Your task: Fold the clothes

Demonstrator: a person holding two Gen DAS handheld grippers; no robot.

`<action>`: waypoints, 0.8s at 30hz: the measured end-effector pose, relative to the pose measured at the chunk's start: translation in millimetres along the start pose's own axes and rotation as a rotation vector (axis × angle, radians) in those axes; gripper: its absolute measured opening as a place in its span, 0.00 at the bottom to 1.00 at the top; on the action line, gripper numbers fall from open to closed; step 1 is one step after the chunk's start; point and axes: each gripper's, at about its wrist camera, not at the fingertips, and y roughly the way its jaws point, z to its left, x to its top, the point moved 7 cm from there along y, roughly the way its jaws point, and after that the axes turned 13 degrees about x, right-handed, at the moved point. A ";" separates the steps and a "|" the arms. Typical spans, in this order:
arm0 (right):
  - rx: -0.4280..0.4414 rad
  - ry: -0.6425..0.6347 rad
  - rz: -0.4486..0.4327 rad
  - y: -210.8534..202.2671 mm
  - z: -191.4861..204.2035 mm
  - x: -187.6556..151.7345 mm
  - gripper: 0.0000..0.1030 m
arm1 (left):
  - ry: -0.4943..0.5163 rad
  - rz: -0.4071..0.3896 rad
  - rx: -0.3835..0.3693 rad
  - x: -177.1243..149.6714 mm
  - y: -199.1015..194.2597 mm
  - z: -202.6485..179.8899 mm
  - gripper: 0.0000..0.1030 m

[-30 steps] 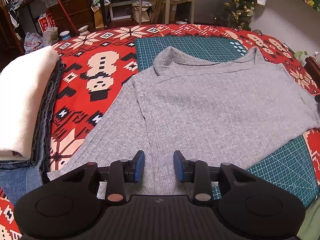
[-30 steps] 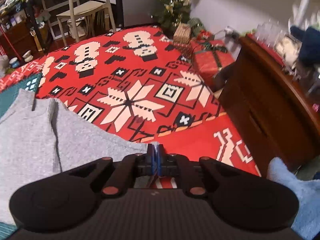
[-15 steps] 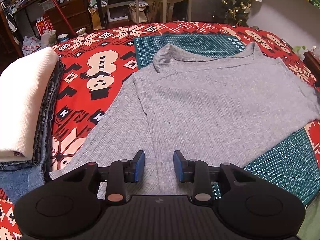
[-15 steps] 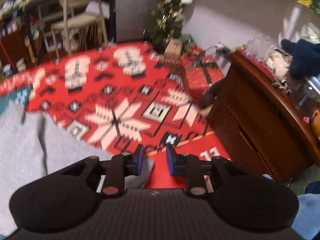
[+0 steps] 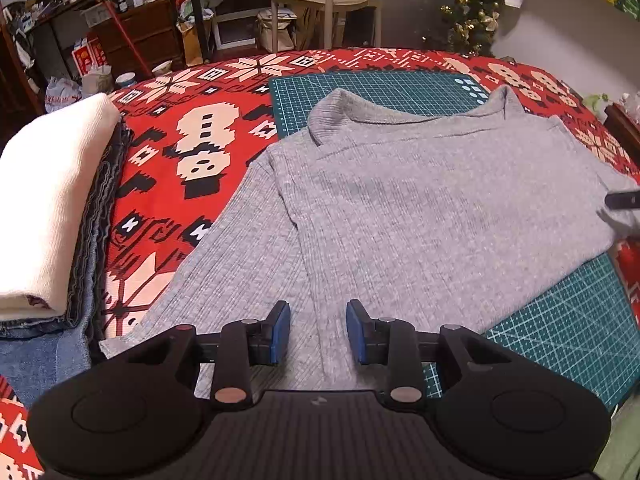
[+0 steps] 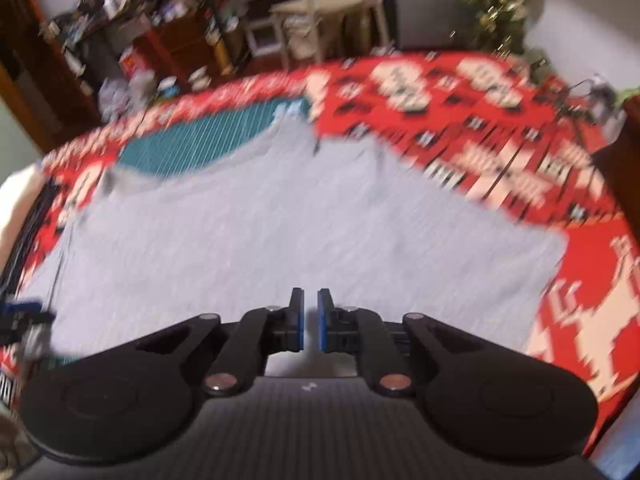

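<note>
A grey ribbed sweater [image 5: 420, 208] lies spread face up on a green cutting mat [image 5: 380, 88], collar at the far side, its left sleeve running down toward me. My left gripper [image 5: 318, 330] hovers open over the near hem beside that sleeve, nothing between its blue pads. The right wrist view is motion-blurred: the sweater [image 6: 300, 232] fills its middle. My right gripper [image 6: 309, 320] hangs over its near part with only a narrow gap between the pads and no cloth in it. Its dark tip [image 5: 622, 200] shows at the sweater's right edge in the left wrist view.
A red patterned blanket [image 5: 180, 200] covers the surface under the mat. A stack of folded clothes [image 5: 48, 200], cream on top of denim, sits at the left. Dark wooden furniture [image 5: 624, 124] borders the right side. A chair [image 5: 320, 4] and cluttered shelves stand beyond the far edge.
My right gripper let go of the sweater's edge, opened, then swung left to face the sweater while its pads narrowed again. The left gripper stayed open and barely moved.
</note>
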 end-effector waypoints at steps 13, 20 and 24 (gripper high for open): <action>0.045 0.066 0.009 -12.3 7.8 -18.0 0.08 | -0.096 0.039 -0.130 -5.8 -10.8 1.3 0.10; 0.351 0.173 0.097 20.1 72.7 -18.4 0.10 | -0.145 0.101 -0.351 18.2 -13.4 -38.1 0.10; 0.362 0.135 0.118 28.6 87.4 -18.6 0.10 | -0.144 0.106 -0.354 26.9 -13.9 -42.5 0.11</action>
